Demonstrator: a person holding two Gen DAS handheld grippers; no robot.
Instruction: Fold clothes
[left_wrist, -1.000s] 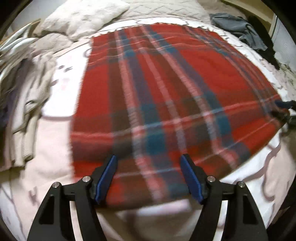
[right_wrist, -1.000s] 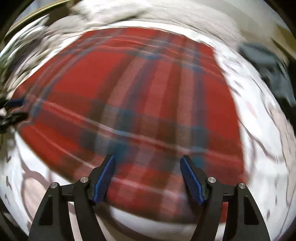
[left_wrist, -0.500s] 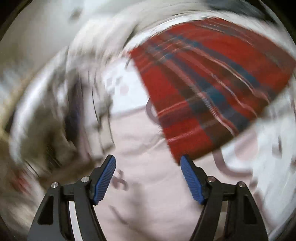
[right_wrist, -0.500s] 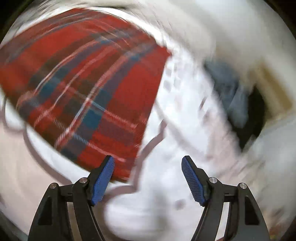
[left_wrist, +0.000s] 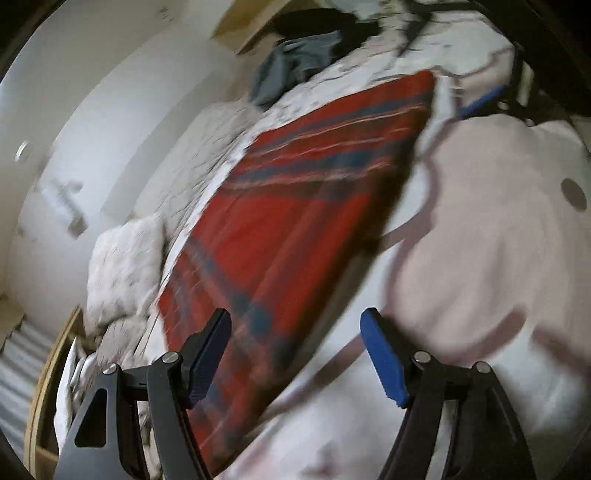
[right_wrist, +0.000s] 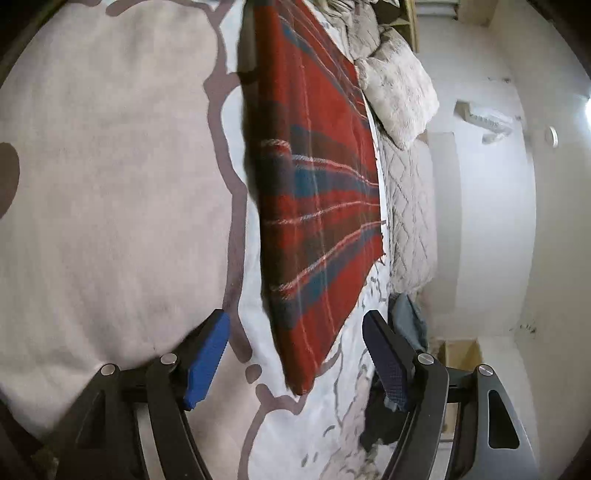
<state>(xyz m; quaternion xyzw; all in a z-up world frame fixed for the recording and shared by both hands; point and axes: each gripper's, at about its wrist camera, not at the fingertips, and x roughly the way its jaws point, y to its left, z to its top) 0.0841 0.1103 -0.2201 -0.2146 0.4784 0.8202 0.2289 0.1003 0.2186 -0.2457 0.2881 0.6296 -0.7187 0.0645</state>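
A red plaid cloth (left_wrist: 295, 229) with blue and white stripes lies flat on the bed. Both views are rolled sideways and the left one is blurred. My left gripper (left_wrist: 293, 325) stands open at one side edge of the cloth, low over the bedspread, with nothing pinched between its blue pads (left_wrist: 384, 358). At the opposite side the right gripper (right_wrist: 295, 325) is also open, and the plaid cloth (right_wrist: 317, 177) ends in a near corner just ahead of it. A blue pad of the right gripper (left_wrist: 484, 99) shows at the far end of the left wrist view.
The pink and white patterned bedspread (right_wrist: 110, 166) covers the bed around the cloth. A fluffy pillow (right_wrist: 399, 92) and a quilted grey blanket (right_wrist: 410, 206) lie along the far side. A grey garment (left_wrist: 291, 66) sits crumpled near one corner. White walls stand behind the bed.
Both grippers have swung from the cloth's near edge out to its two opposite sides and rolled over sideways. The cloth has stayed flat and the jaws have stayed open.
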